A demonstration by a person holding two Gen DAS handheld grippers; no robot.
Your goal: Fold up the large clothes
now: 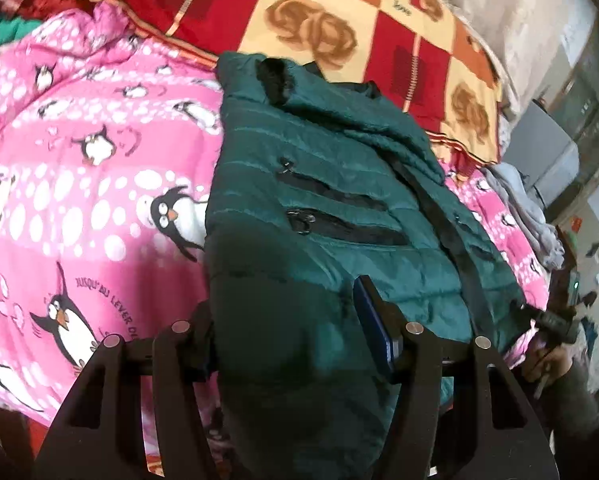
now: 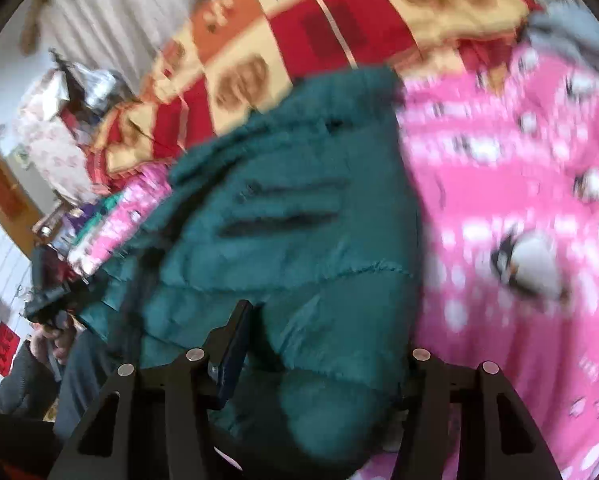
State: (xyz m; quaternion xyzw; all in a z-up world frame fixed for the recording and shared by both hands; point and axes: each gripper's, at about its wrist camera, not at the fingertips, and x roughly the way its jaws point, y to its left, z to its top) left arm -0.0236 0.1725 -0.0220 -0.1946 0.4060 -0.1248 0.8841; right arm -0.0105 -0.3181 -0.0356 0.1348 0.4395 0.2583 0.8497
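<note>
**Inspector:** Garments on the bed?

**Assistant:** One dark green quilted puffer jacket (image 1: pixel 331 200), with two zipped chest pockets, lying on one pink penguin-print duvet (image 1: pixel 79 168). Beyond it, one red-and-cream checked blanket (image 1: pixel 339 12).

**Inspector:** Claws?

**Assistant:** Two. Left claw (image 1: pixel 295 344) half-closed with the jacket's near hem bunched between its fingers; right claw (image 2: pixel 323 344) likewise. Whether the pads pinch the fabric, I cannot tell.

**Inspector:** Obstructions?

**Assistant:** A grey cloth heap (image 1: pixel 535 216) at the bed's edge.

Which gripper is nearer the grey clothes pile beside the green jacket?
Right. The right gripper grips the hem of the green puffer jacket on the side beside the grey clothes pile; the left gripper grips the opposite side.
</note>
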